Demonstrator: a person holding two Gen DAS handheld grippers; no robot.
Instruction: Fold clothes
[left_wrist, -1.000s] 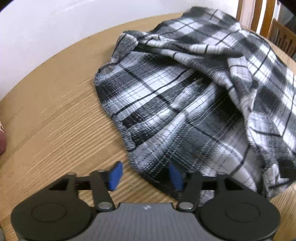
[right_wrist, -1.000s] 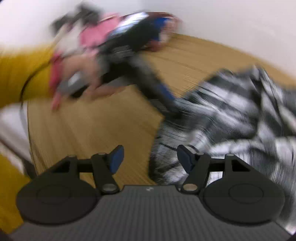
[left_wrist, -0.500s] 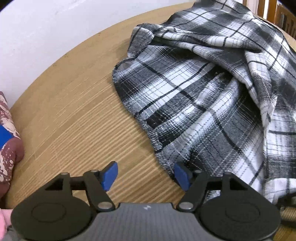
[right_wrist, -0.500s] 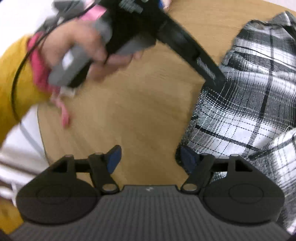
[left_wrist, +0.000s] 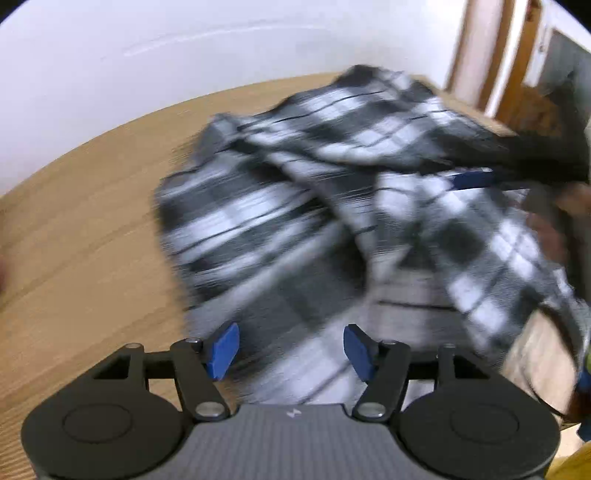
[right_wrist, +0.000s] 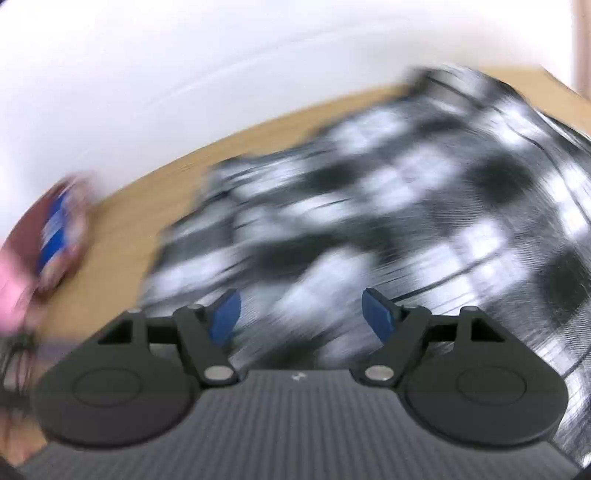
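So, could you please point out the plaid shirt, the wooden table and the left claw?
plaid shirt (left_wrist: 280, 206): left wrist view, on its crumpled middle.
wooden table (left_wrist: 81, 229): left wrist view, on bare top left of the shirt.
left claw (left_wrist: 291, 349): left wrist view, midway between its blue fingertips, open.

wooden table, white wall, maroon-and-blue bundle at left.

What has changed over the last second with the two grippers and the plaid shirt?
Both cameras now blur from fast motion. The left gripper has swung from the table beside the hem to over the plaid shirt; the right gripper has likewise moved from the shirt's edge to above the cloth. Neither has taken hold. Unchanged: both stand open and empty, and the shirt lies crumpled on the wooden table.
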